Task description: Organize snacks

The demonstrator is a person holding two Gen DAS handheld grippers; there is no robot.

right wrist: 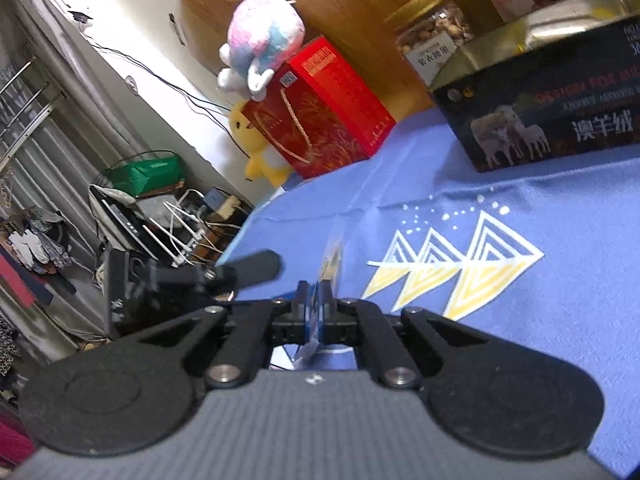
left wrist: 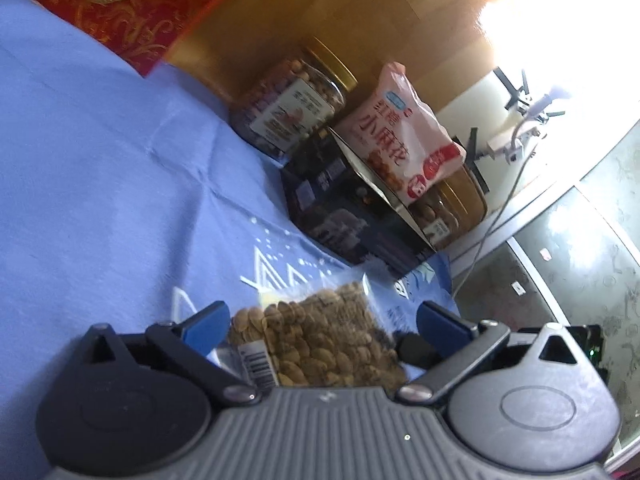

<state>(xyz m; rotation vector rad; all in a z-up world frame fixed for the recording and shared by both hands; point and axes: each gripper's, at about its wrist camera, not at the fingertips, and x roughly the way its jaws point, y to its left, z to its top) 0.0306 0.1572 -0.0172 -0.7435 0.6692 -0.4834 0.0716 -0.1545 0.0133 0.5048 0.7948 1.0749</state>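
Left gripper (left wrist: 320,320) spread wide, seed bag (left wrist: 320,344) between fingers, pads clear of it. Right gripper (right wrist: 318,300) clamped on thin bag edge (right wrist: 330,260). Bag over blue cloth (left wrist: 100,160), near dark box (left wrist: 340,208).

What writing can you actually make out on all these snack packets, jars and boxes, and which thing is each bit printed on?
"小麻花" on the pink snack bag.
"澳羊绒" and, partly cut off, "DESIGN FOR" on the dark box.
"紫衣腰果", roughly, on the nut jar's label; blurred, so not certain.
Red gift box: gold lettering too small to read.
Clear bag of seeds: a barcode only, digits unreadable.
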